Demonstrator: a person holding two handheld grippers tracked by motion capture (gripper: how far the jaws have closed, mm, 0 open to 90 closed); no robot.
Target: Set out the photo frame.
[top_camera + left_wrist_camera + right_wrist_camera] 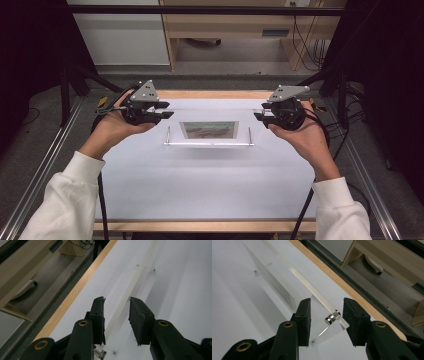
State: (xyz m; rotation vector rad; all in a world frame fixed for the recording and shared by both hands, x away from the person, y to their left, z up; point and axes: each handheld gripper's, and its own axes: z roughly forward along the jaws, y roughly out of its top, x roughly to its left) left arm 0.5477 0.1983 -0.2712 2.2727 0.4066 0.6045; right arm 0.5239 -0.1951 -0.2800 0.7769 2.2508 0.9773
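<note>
A clear acrylic picture frame (209,130) with a landscape photo in it stands tilted on the white table (200,185); small metal studs sit at its corners. Its upper edge runs as a thin clear strip between my two grippers. My left gripper (162,114) is at the left end of that edge. In the left gripper view the clear edge (120,307) passes between the jaws of the left gripper (116,307) with a gap on each side. My right gripper (260,117) is at the other end. There a corner stud (332,317) lies between the apart pads of the right gripper (327,308).
A wooden strip (215,94) edges the table's far side, with grey floor and a wooden desk (225,25) beyond it. Metal rails (45,165) run along both sides of the table. Cables trail from each gripper past the person's white sleeves.
</note>
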